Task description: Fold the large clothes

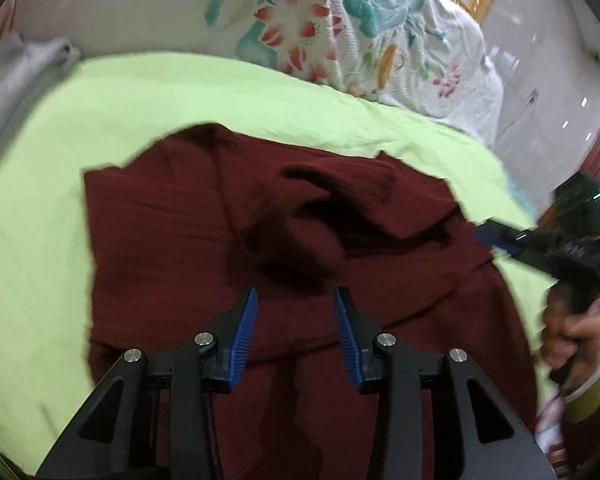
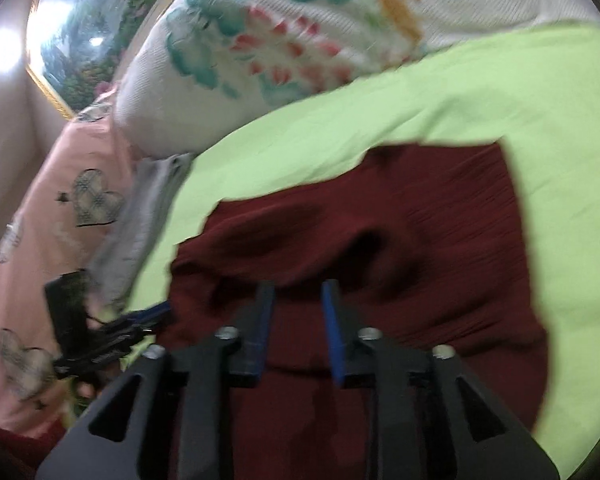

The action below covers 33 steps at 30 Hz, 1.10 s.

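Both grippers: black linkage arms w/ silver screws (image 1: pixel 205 337), ribbed blue pads (image 1: pixel 245 330); yellow-green cuff (image 1: pixel 586 402).

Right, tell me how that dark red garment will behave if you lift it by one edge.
The dark red garment is probably floppy: it lies in soft rumples on the green sheet. A lifted edge would likely sag and trail. Its crinkled weave suggests it won't slip easily.

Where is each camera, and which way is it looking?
Left wrist: sits on the left hand-held gripper, looking down at the maroon garment; the right hand shows.
Right wrist: sits on the right hand-held gripper, facing the same garment; the left hand-held gripper shows.
Both share the green sheet and floral blanket.
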Each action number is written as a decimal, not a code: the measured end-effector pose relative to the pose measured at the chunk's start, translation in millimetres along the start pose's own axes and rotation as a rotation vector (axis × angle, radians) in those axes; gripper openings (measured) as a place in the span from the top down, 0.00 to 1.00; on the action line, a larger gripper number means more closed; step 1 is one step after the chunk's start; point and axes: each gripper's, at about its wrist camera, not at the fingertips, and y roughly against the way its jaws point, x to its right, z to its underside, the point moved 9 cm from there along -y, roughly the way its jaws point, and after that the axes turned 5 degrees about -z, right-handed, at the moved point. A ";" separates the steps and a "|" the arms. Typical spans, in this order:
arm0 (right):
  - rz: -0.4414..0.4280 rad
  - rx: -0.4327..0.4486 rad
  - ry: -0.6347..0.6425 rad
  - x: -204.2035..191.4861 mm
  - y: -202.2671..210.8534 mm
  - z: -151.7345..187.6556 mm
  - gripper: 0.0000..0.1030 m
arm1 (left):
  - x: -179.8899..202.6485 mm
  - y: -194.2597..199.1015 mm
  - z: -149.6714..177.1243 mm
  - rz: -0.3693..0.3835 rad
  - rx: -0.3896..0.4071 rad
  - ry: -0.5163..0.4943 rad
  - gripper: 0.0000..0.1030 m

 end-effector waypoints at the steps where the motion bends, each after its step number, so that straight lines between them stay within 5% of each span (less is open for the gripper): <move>1: -0.027 -0.009 -0.026 -2.5 -6.6 0.7 0.66 | 3.1 -0.1 0.0 0.027 -0.002 0.016 0.61; 3: -0.080 -0.029 -0.128 -3.5 -28.9 -0.3 0.66 | 6.1 -2.7 -1.6 0.057 -0.005 0.037 0.61; 6: -0.039 -0.034 -0.215 7.9 -50.1 -2.0 0.66 | 6.2 -9.0 -4.7 0.058 -0.014 0.040 0.61; 12: -0.083 0.039 -0.357 27.1 -63.7 -13.5 0.66 | 11.2 -21.8 -11.7 0.104 -0.034 0.025 0.61; 13: -0.069 0.052 -0.350 28.0 -63.8 -17.2 0.75 | 11.6 -28.1 -12.2 0.103 -0.048 0.023 0.61; 14: -0.063 0.054 -0.344 28.3 -62.9 -19.4 0.95 | 11.1 -32.8 -12.8 0.097 -0.057 0.025 0.61; 15: -0.065 0.059 -0.337 27.1 -60.4 -21.6 1.00 | 11.6 -38.2 -13.0 0.097 -0.069 0.023 0.61; 20: -0.054 0.092 -0.290 24.2 -32.1 -28.6 1.00 | 11.2 -50.6 -10.5 0.056 -0.096 -0.002 0.62; 22: -0.046 0.075 -0.305 26.7 -24.8 -23.1 0.99 | 12.2 -43.7 -9.9 0.070 -0.083 0.003 0.62; 26: -0.020 0.071 -0.317 36.7 -22.8 -14.8 0.64 | 11.8 -32.6 -10.9 0.081 -0.060 0.008 0.61; 30: -0.033 0.080 -0.358 47.0 -37.1 -20.3 0.64 | 7.1 -41.1 -13.8 0.042 -0.077 0.007 0.61; 31: -0.016 0.073 -0.355 49.5 -42.0 -22.3 0.67 | 5.8 -43.9 -14.5 0.034 -0.082 0.010 0.62; 33: -0.032 0.073 -0.345 47.4 -45.0 -25.4 0.94 | 4.1 -48.2 -15.3 0.026 -0.089 0.014 0.62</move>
